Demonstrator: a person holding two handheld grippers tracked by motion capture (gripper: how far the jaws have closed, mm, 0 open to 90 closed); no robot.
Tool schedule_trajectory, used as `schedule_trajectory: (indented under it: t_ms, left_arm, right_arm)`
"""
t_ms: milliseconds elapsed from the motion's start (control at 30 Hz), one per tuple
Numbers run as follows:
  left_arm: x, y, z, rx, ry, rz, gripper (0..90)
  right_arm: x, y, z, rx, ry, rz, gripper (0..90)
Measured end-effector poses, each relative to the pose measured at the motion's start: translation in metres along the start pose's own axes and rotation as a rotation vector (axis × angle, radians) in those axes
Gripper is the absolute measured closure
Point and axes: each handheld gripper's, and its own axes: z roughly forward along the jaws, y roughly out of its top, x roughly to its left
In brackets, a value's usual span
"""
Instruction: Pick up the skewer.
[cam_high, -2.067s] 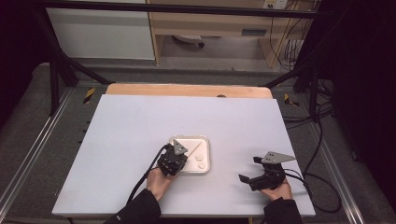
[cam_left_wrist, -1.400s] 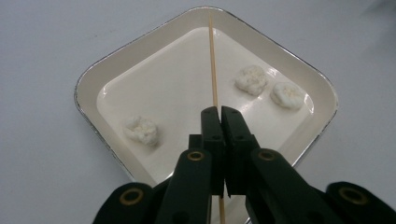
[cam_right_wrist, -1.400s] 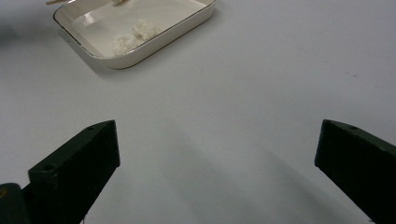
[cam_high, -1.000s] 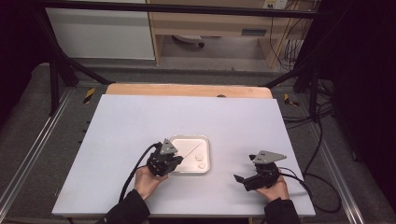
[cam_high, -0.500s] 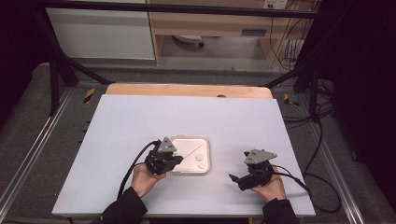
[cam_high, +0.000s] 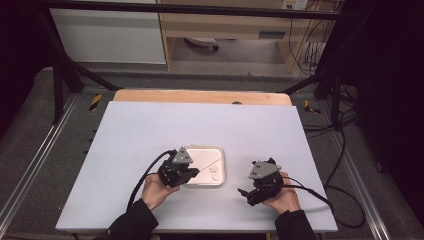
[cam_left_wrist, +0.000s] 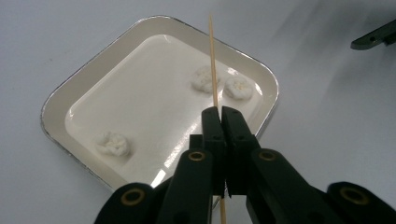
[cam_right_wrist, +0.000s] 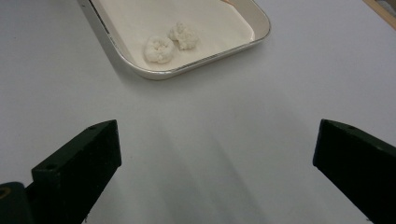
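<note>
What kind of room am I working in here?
Probably a lab or recording workspace, not a kitchen: a white table stands inside a black metal frame, loose cables trail beside it, and the left tool grips a wooden skewer over a small tray.

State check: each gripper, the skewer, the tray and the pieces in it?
Left gripper: shut on the thin wooden skewer.
Thin wooden skewer: clamped, reaching out over the tray.
Right gripper: open, holding nothing, above the table.
Shallow white rectangular tray: flat on the table.
Three white crumbly lumps: loose in the tray, none skewered.
</note>
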Motion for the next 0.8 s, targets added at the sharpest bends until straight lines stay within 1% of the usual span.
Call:
schedule_trajectory:
  t_ms: [133,200,233,267,567,667,800]
  left_arm:
    - [-0.004,0.004,0.002,0.010,-0.013,0.017,88.9]
    - [-0.005,0.006,0.002,0.012,-0.017,0.022,88.9]
    - [-0.006,0.007,0.002,0.015,-0.021,0.030,88.9]
    - [-0.007,0.009,0.003,0.017,-0.024,0.035,88.9]
    - [-0.018,0.020,0.008,0.029,-0.050,0.075,89.0]
    - [-0.021,0.023,0.010,0.036,-0.061,0.095,88.9]
    - [-0.025,0.027,0.013,0.042,-0.072,0.109,89.0]
  right_arm:
    - [0.004,0.005,0.000,0.007,-0.011,-0.048,2.9]
    - [0.005,0.008,0.000,0.020,-0.019,-0.073,3.3]
    - [0.006,0.010,-0.001,0.032,-0.028,-0.096,3.6]
    - [0.006,0.010,-0.001,0.032,-0.028,-0.096,3.6]
    - [0.016,0.020,-0.001,0.058,-0.062,-0.211,6.8]
    - [0.018,0.022,0.000,0.072,-0.072,-0.248,7.7]
    - [0.021,0.022,0.000,0.073,-0.085,-0.277,9.8]
